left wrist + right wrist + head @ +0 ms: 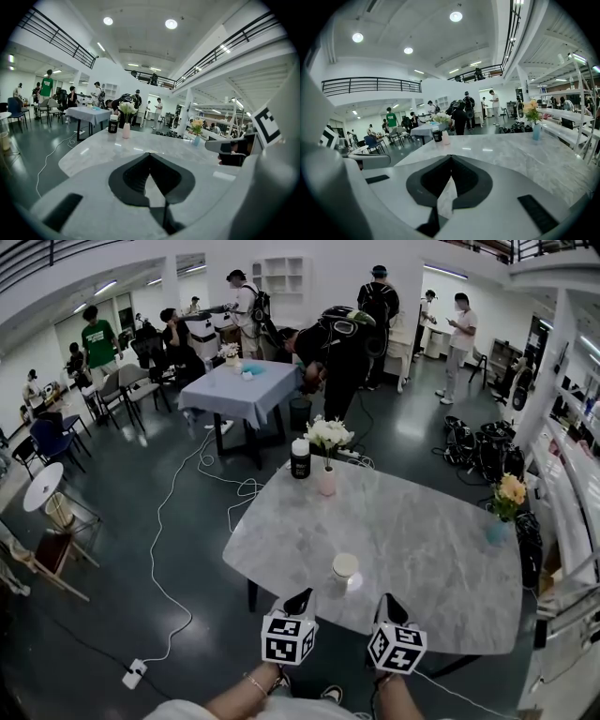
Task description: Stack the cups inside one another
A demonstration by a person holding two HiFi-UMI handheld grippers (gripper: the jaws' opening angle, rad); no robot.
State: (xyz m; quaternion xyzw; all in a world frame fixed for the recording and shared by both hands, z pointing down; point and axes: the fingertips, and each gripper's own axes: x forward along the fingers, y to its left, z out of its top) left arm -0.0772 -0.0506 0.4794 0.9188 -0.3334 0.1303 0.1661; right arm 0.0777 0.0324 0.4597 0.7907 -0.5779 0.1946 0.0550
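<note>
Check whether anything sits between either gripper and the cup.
Nothing visible does. The cup stands on bare table just beyond the left gripper and right gripper. The bottle and vase stand behind it, at the far edge.

The cup (345,568) stands on the table (422,559) near its front edge; the left gripper (301,598) and right gripper (388,602) sit side by side just before it, apart from it; a canister (300,458) and a vase (327,481) stand together at the far left corner; another vase (495,532) stands at the right edge; a second table (234,395) lies behind.
</note>
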